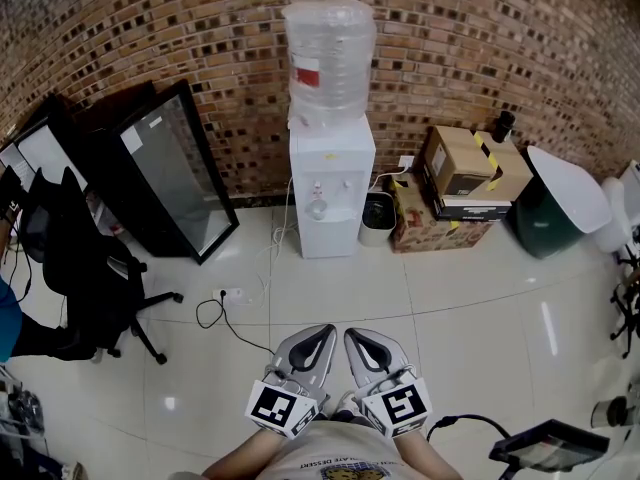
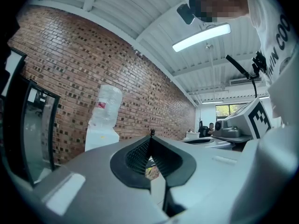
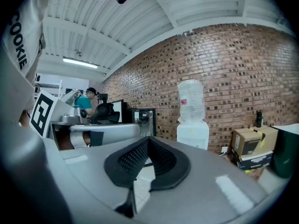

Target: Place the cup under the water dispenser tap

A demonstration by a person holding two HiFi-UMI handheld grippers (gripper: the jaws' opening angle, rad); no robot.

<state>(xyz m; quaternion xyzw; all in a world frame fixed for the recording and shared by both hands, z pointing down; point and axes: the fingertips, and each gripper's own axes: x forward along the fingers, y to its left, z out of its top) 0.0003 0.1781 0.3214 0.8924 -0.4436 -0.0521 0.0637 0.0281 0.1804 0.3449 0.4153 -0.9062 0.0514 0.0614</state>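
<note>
A white water dispenser (image 1: 332,183) stands against the brick wall, with a clear bottle (image 1: 330,58) on top. In its tap recess sits a small, clear, round thing (image 1: 317,209) that may be the cup; it is too small to tell. My left gripper (image 1: 324,332) and right gripper (image 1: 352,336) are held side by side low in the head view, far from the dispenser across the tiled floor. Both are shut with nothing between the jaws. The dispenser (image 2: 100,136) shows left of the left gripper (image 2: 151,135), and the dispenser (image 3: 192,132) shows right of the right gripper (image 3: 148,139).
A black office chair (image 1: 80,268) and leaning black-framed glass panels (image 1: 170,168) stand at the left. A power strip with cable (image 1: 230,296) lies on the floor. Right of the dispenser are a small bin (image 1: 378,218), cardboard boxes (image 1: 460,178) and a green bin (image 1: 555,208).
</note>
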